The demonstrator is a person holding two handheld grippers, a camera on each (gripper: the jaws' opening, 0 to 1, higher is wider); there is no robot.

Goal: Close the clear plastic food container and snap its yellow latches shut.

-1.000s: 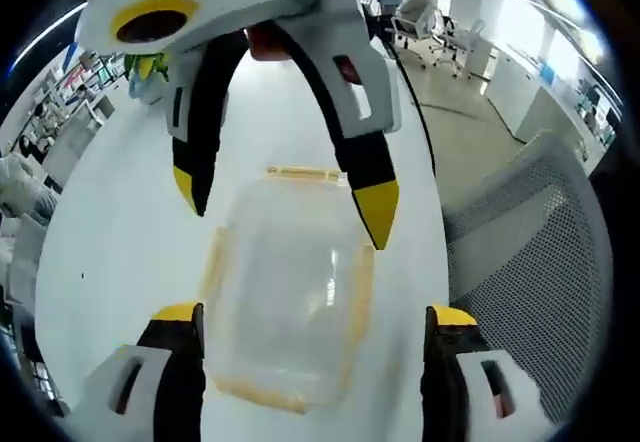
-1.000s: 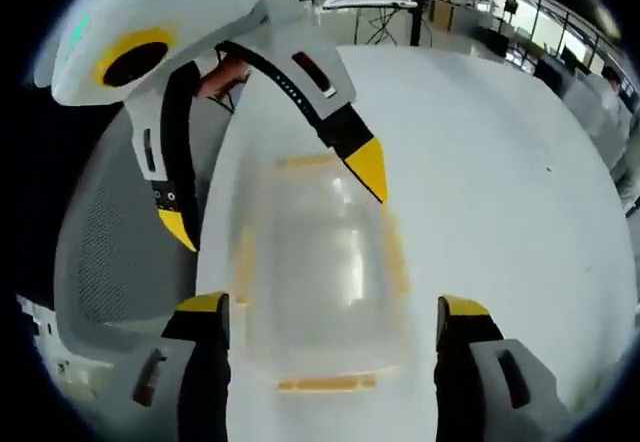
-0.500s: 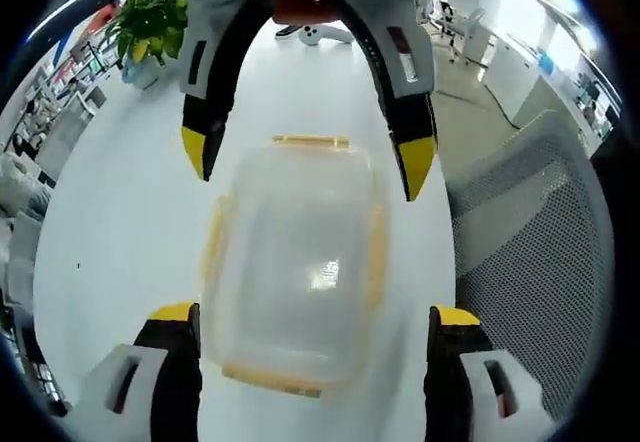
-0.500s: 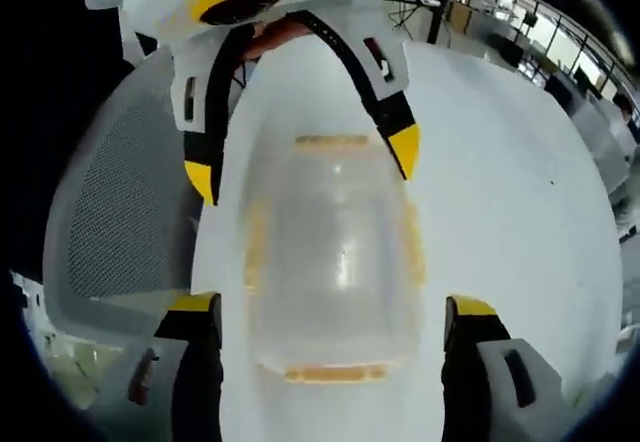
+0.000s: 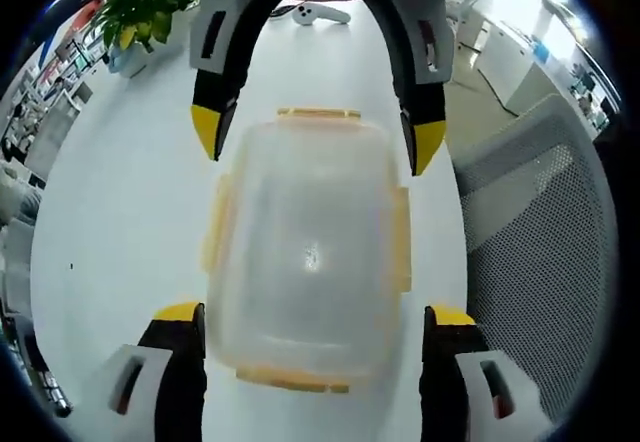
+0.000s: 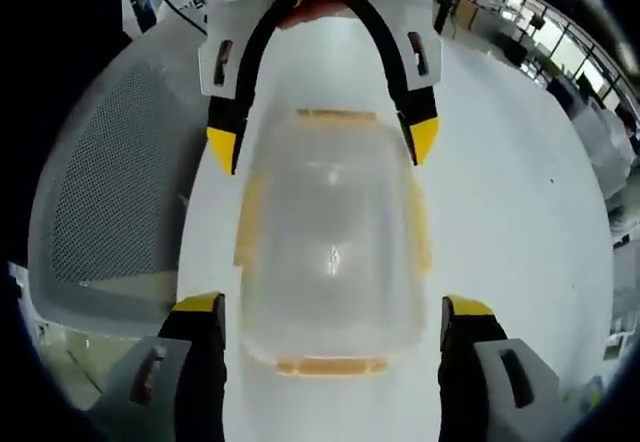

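The clear plastic container [image 5: 305, 252] rests on the white table [image 5: 120, 212], its lid lying on top. Yellow latches [image 5: 318, 114] stick out from all sides of its rim. My left gripper [image 5: 314, 317] is open, with its jaws either side of the container's near end. The right gripper [image 5: 318, 137] faces it from the far end, also open, its yellow tips flanking the far corners. In the right gripper view the same container [image 6: 335, 242] lies between my right gripper [image 6: 333, 307] and the left gripper [image 6: 323, 142]. I cannot tell whether any jaw touches the container.
A grey mesh chair [image 5: 540, 242] stands close along one long edge of the table, also seen as the chair [image 6: 110, 182]. A potted plant [image 5: 150, 12] and a small white object [image 5: 320, 12] sit at the table's far end.
Both grippers have squared up over the container from opposite ends and come closer to it, so it looks larger and centred. The container itself has stayed put.
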